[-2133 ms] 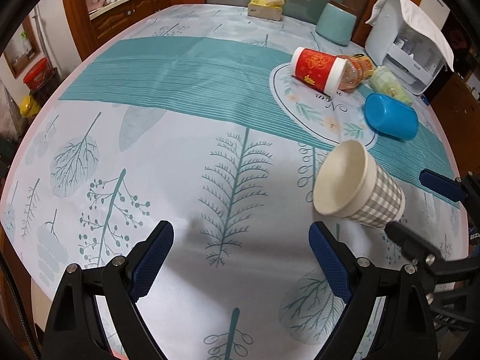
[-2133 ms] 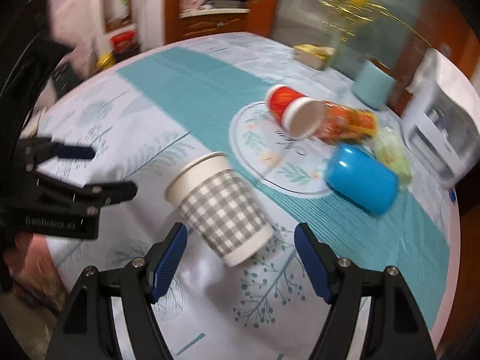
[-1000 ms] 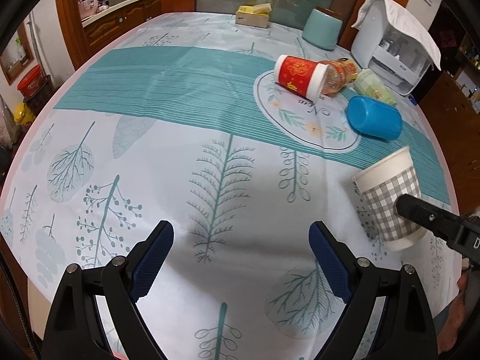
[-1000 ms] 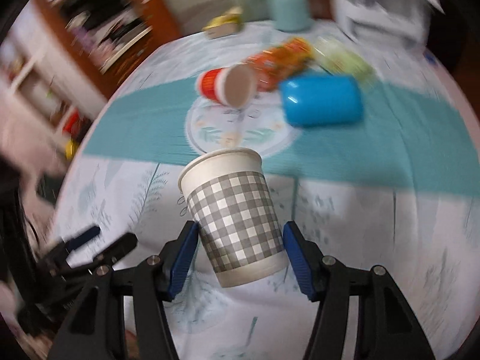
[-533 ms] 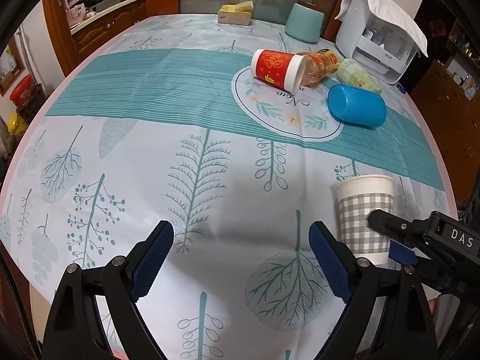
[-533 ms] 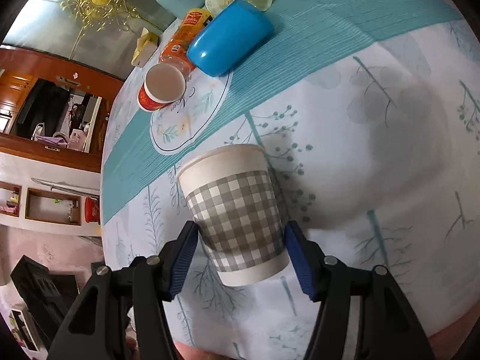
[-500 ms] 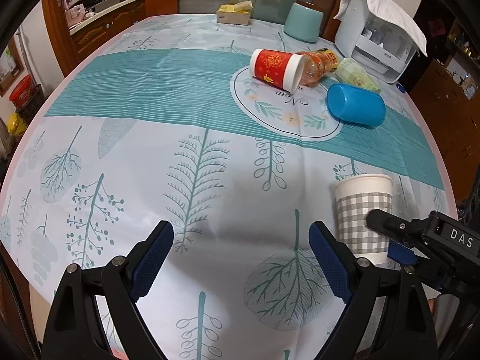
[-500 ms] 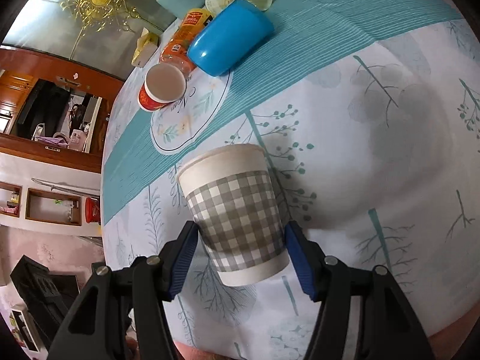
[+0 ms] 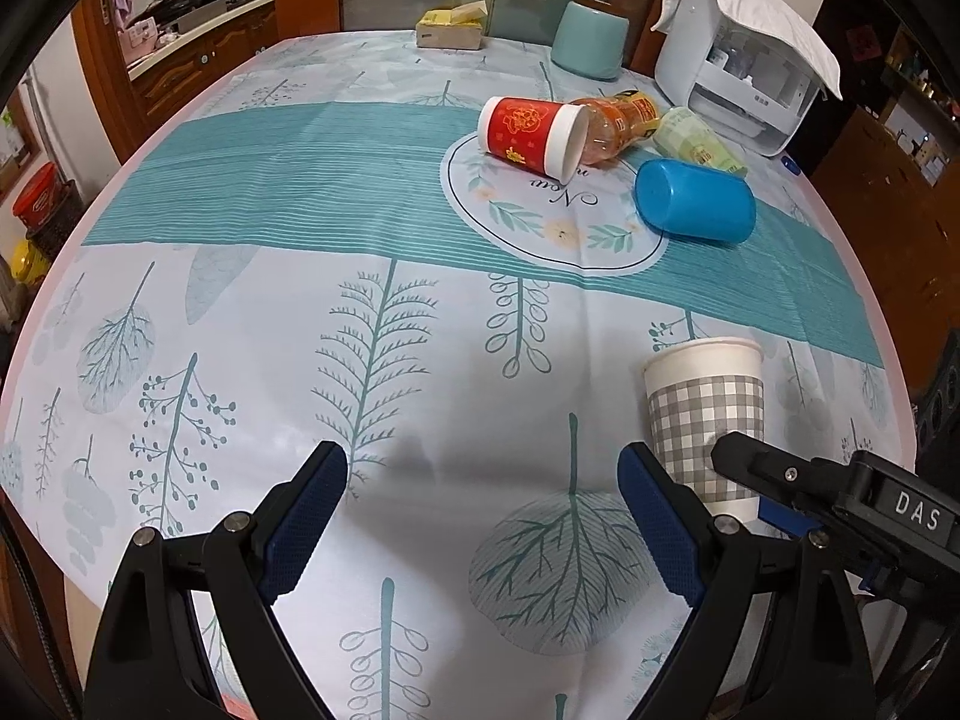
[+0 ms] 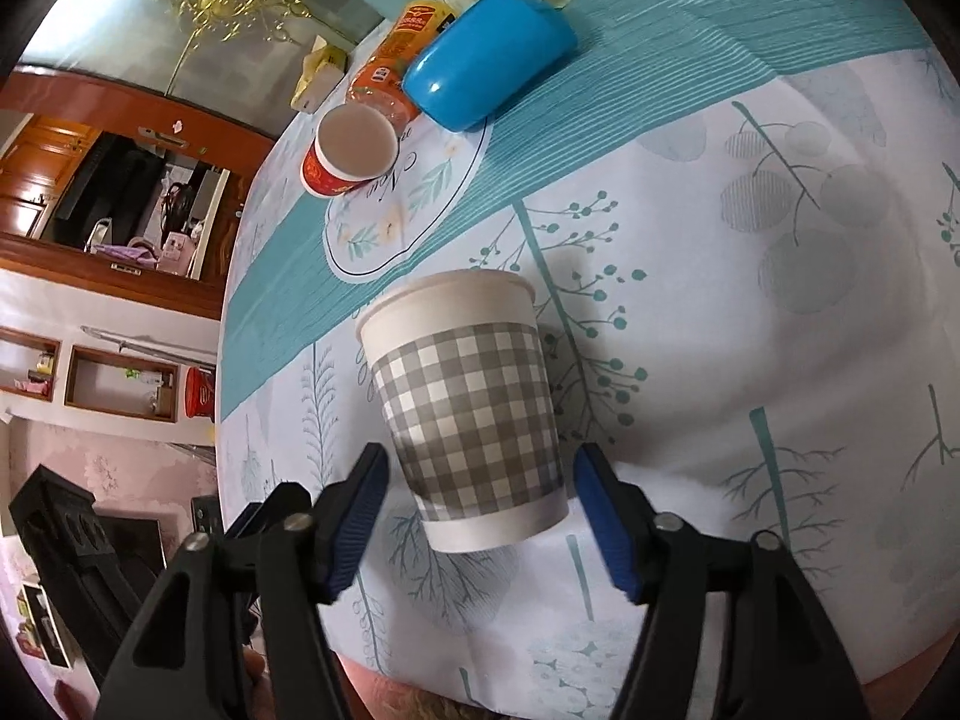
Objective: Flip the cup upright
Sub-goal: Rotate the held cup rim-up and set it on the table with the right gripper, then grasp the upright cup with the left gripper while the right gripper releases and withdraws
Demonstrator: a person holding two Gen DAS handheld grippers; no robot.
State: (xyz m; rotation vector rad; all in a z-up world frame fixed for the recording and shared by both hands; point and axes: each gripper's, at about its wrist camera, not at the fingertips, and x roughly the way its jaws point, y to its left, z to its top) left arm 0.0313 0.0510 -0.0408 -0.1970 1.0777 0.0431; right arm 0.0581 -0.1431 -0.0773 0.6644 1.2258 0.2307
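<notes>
A grey-checked paper cup (image 10: 471, 408) stands upright on the tablecloth near the front right edge; it also shows in the left wrist view (image 9: 705, 414). My right gripper (image 10: 480, 510) is open, its blue pads (image 10: 354, 519) a little apart from the cup on both sides near its base. My left gripper (image 9: 480, 516) is open and empty, low over the cloth to the left of the cup. The right gripper's fingers (image 9: 774, 471) show beside the cup in the left wrist view.
A red paper cup (image 9: 531, 135), an orange bottle (image 9: 618, 120), a pale green bottle (image 9: 696, 141) and a blue cup (image 9: 693, 201) lie on their sides at the far right. A teal canister (image 9: 588, 39), a white appliance (image 9: 744, 66) and a tissue box (image 9: 450, 30) stand at the back.
The right gripper turned the checked cup from lying on its side to upright and set it on the cloth. In the last half second its jaws opened off the cup.
</notes>
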